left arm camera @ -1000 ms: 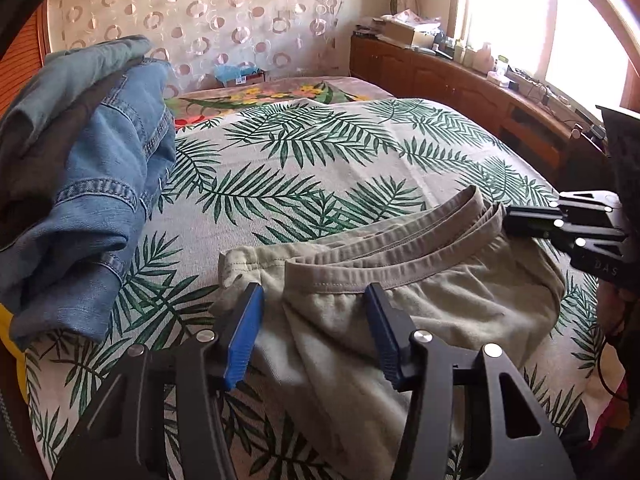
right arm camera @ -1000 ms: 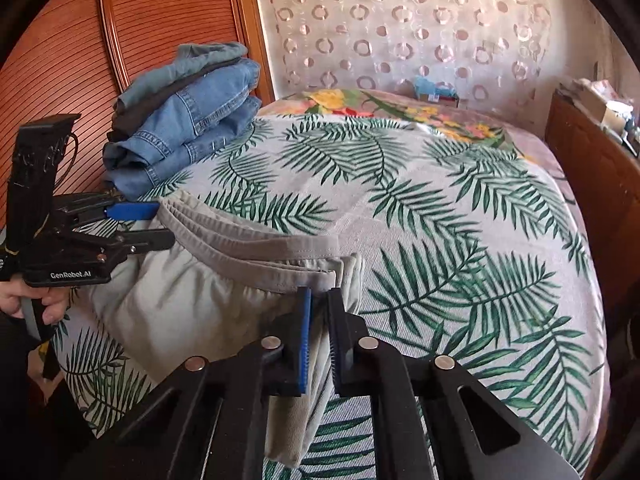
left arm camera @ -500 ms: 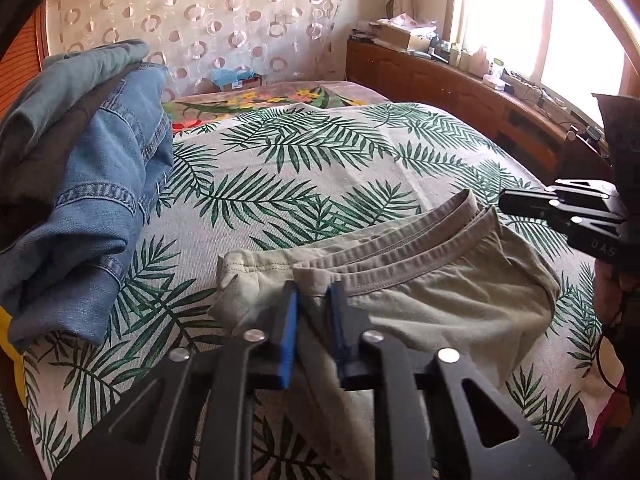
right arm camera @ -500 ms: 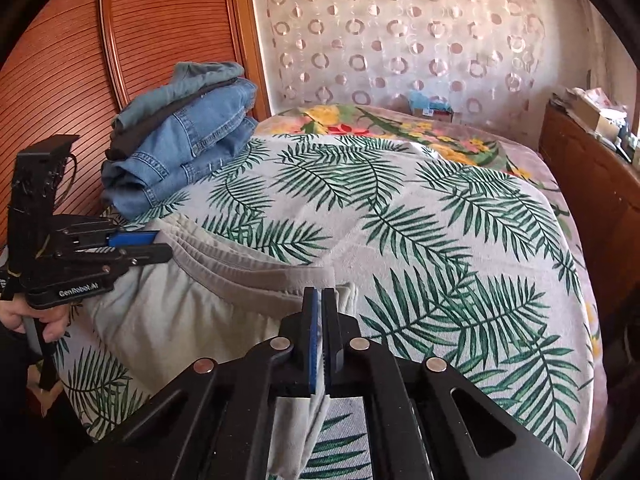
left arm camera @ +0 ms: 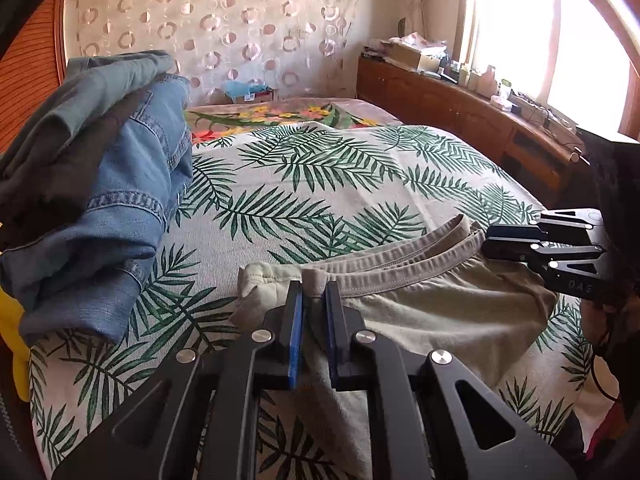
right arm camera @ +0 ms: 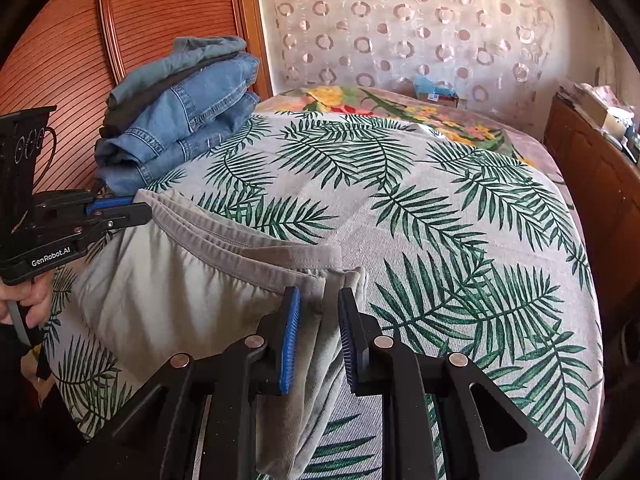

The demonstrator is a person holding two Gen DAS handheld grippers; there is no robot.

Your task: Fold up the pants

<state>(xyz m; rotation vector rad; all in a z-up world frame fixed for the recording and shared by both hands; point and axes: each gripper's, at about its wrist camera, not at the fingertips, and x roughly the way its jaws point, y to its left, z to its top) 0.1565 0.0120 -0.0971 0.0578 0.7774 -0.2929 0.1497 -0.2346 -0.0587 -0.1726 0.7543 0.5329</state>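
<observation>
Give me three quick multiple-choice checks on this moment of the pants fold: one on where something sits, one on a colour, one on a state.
1. Where is the stack of folded jeans?
A. On the wooden cabinet by the window
B. On the bed, beyond the left gripper, near the wooden headboard
C. On the floor

2. What colour are the pants being folded?
A. Pale grey-green
B. Dark blue
C. Red

3. What is between the blue pads of the left gripper, in its own wrist view?
A. Nothing
B. A denim leg
C. The pants' waistband edge, pinched

Answers: 1 B, the stack sits on the leaf-print bedspread against the headboard. 2 A, the cloth is pale grey-green with a grey waistband. 3 C, the narrow pads clamp the waistband; the right gripper is opening, with cloth between its pads.
</observation>
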